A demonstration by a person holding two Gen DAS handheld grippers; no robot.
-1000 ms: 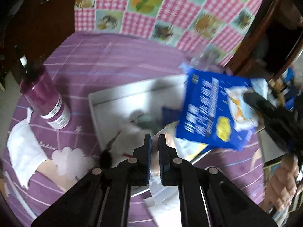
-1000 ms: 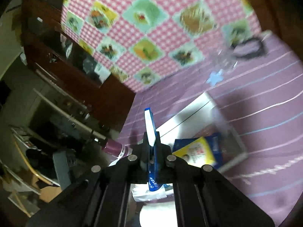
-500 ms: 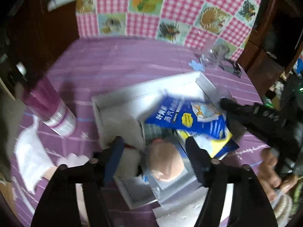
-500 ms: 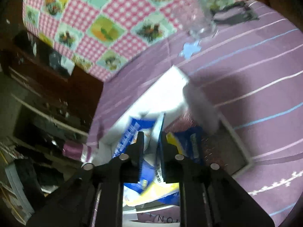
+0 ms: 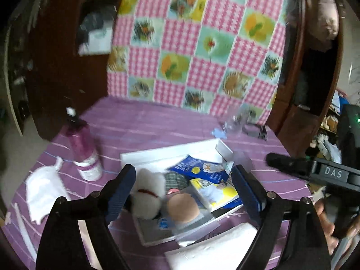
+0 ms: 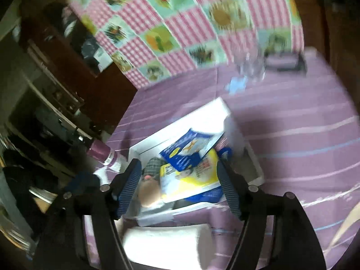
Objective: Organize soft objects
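A white box (image 5: pixel 171 151) on the purple table holds a white plush toy (image 5: pixel 149 193), a checked cloth (image 5: pixel 176 178), a peach round puff (image 5: pixel 183 207), a blue packet (image 5: pixel 198 167) and a yellow packet (image 5: pixel 216 191). My left gripper (image 5: pixel 183 191) is open and empty, above the box's near side. My right gripper (image 6: pixel 178 189) is open and empty above the same box (image 6: pixel 202 110), where the blue packet (image 6: pixel 189 146) lies on the yellow packet (image 6: pixel 193 173). The right gripper also shows in the left wrist view (image 5: pixel 270 158).
A magenta bottle (image 5: pixel 83 150) stands left of the box. A white cloth (image 5: pixel 43 191) lies at the far left. A white folded pad (image 5: pixel 213 249) lies in front of the box. A clear glass (image 5: pixel 236 121) stands behind it. A checked curtain (image 5: pixel 202 45) hangs behind the table.
My right gripper opened and let go of the blue packet, which now lies in the box. My left gripper opened wide and pulled back and up.
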